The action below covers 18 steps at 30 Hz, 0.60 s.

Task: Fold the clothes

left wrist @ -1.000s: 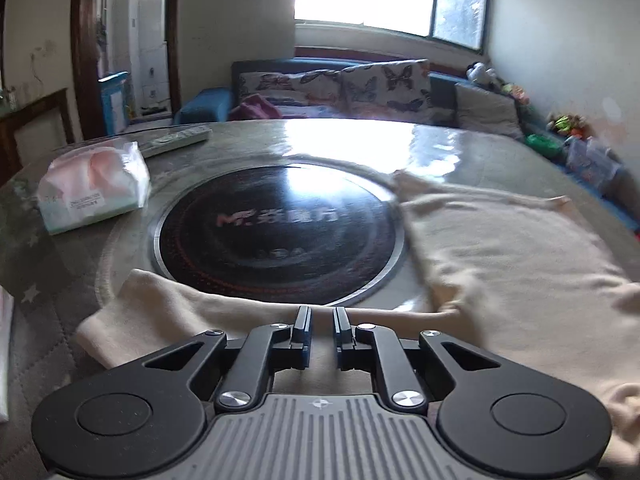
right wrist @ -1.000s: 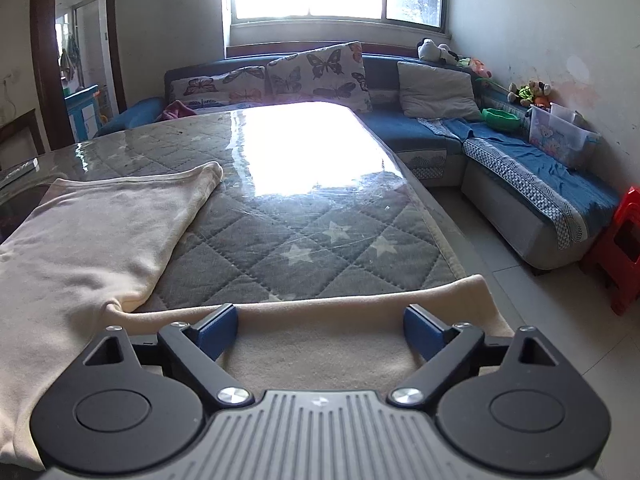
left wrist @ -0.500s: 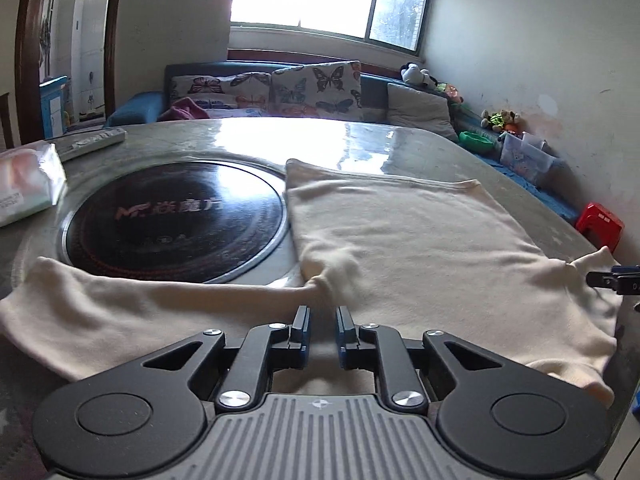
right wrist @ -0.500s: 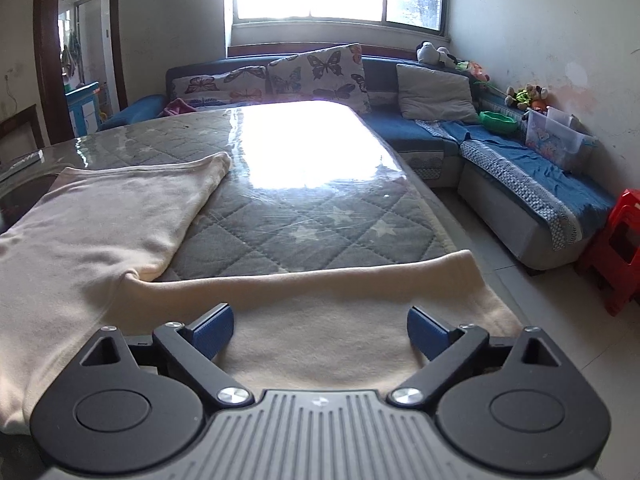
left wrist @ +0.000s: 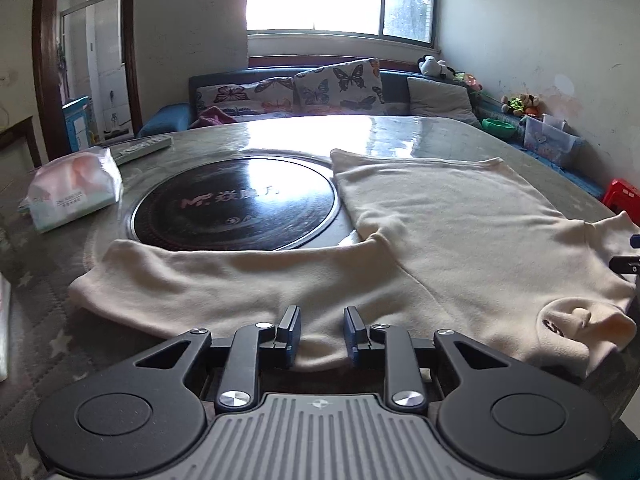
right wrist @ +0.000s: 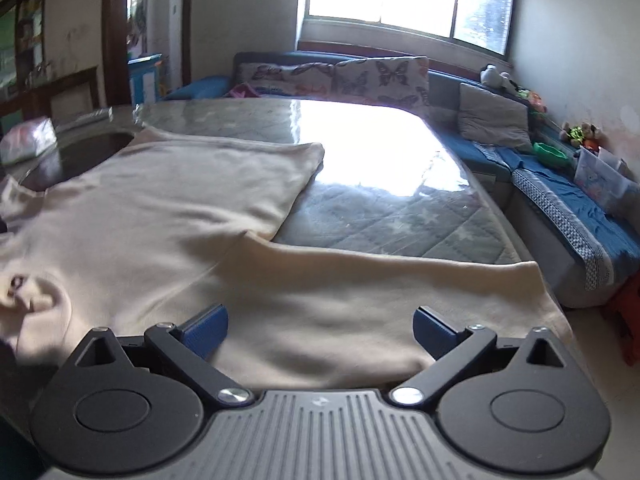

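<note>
Garment: cream sweater (left wrist: pixel 460 232) spread flat on counter (right wrist: pixel 400 216), sleeves out | Feel: soft, light, limp; take cuffs or hem | Your left tool (left wrist: pixel 320 330): jaws opening over sleeve | Your right tool (right wrist: pixel 320 326): jaws opening, sleeve unpinched.

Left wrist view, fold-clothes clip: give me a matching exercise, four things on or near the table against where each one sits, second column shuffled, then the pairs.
Things:
1. cream top
2. tissue pack
3. black round hob
4. red stool

Places:
A. sunk into the table's middle, left of the garment's body
B. on the floor past the table's right edge
C. spread flat on the table, one sleeve stretched out to the left
D. on the table at far left, beside a remote

Pairs: 1-C, 2-D, 3-A, 4-B
</note>
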{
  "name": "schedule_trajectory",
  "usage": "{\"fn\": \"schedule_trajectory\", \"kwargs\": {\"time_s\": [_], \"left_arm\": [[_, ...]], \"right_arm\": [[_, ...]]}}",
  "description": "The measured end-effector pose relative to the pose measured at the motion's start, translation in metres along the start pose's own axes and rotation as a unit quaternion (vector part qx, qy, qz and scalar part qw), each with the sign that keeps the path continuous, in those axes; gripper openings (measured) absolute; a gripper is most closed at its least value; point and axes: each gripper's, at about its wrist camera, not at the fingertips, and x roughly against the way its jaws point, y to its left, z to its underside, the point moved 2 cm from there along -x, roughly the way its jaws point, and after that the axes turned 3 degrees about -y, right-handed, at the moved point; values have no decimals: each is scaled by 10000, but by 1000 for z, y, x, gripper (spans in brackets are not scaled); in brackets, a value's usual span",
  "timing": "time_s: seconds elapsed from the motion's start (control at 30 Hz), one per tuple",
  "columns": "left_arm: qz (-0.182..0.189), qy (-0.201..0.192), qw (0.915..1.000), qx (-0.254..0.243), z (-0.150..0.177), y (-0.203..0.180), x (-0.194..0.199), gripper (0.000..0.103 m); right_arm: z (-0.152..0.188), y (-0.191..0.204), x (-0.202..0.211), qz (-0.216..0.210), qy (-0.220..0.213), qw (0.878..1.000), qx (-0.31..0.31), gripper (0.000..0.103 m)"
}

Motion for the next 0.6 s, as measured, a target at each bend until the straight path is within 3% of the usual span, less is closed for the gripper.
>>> {"fn": "schedule_trajectory", "kwargs": {"time_s": [0.2,0.33,0.5,0.6], "left_arm": [[238,-222,9995,6,-10,-18,8,36],[144,45,9995,-266,1,-27,-4,37],[-22,43,9997,-249,7,-18,2,55],[-87,79,9997,-237,6,-15,4,56]], "right_arm": [[-2,12,4,-78,-87,9997,207,103],[2,13,3,-127,-64,9998,146,103],[3,6,8,-105,-94,9999,-25,103],[6,3,7,-85,-50,9999,-78,103]]}}
